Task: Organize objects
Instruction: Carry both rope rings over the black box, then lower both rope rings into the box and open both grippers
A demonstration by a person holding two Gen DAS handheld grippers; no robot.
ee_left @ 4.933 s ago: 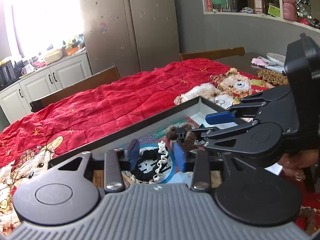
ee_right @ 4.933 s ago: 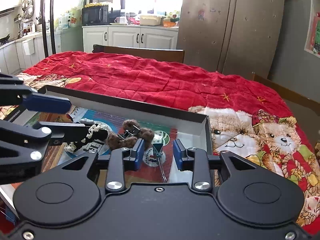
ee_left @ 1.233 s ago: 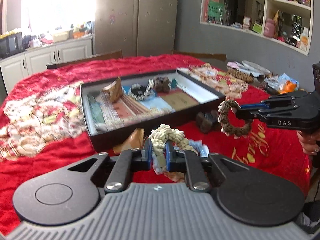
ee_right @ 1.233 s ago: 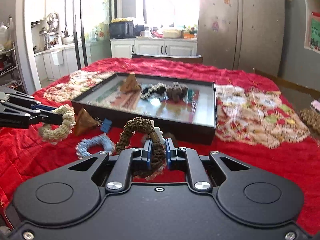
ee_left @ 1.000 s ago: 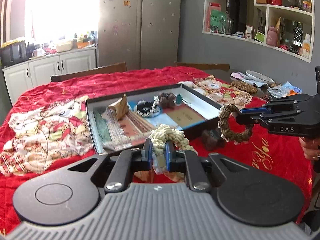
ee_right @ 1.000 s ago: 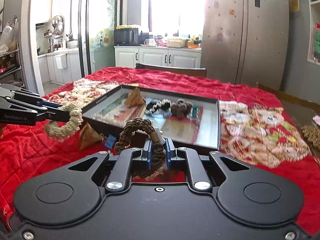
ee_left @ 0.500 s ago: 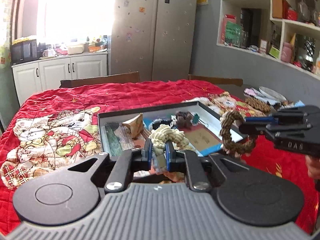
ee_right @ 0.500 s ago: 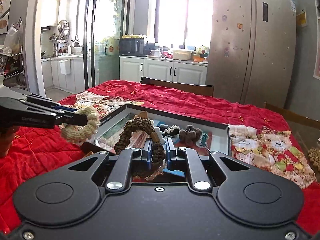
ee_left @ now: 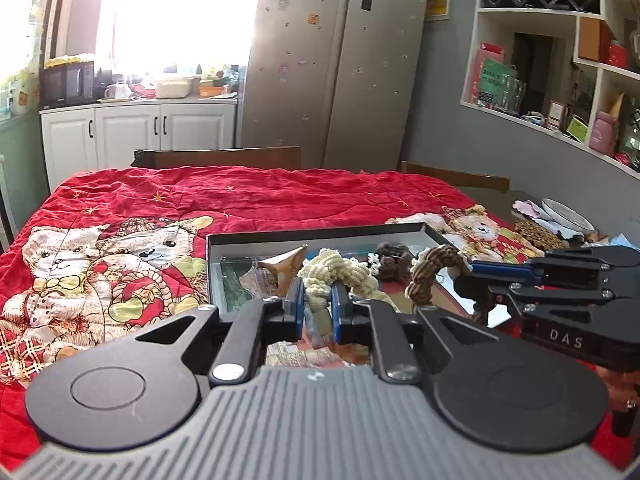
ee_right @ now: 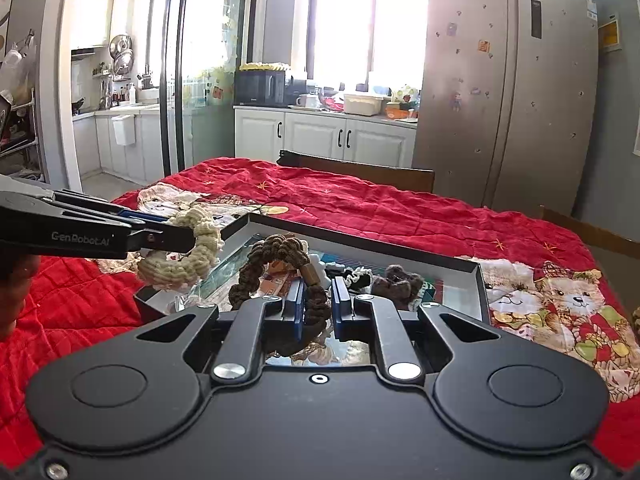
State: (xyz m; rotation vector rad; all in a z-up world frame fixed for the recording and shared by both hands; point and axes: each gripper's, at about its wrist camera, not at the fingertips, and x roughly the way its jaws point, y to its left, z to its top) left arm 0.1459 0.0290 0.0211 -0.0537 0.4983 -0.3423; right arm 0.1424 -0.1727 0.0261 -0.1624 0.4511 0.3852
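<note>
Since half a second ago both grippers have moved closer to the black tray (ee_left: 320, 233), which now sits just ahead of the jaws. The left gripper (ee_left: 317, 307) is clamped on the cream rope ring (ee_left: 332, 266), which rises forward from between its jaws. The right gripper (ee_right: 316, 312) pinches the brown rope ring (ee_right: 276, 258), looping up to the left.

The near part of the tray (ee_left: 312, 235) is covered by the left gripper (ee_left: 316, 310) in the left wrist view. The lower loop of the cream rope ring (ee_left: 336, 266) is hidden between the jaws. Behind the brown rope ring (ee_right: 276, 264), small items in the tray cannot be made out. The hand below the right gripper (ee_left: 466, 276) is cut off at the edge.
</note>
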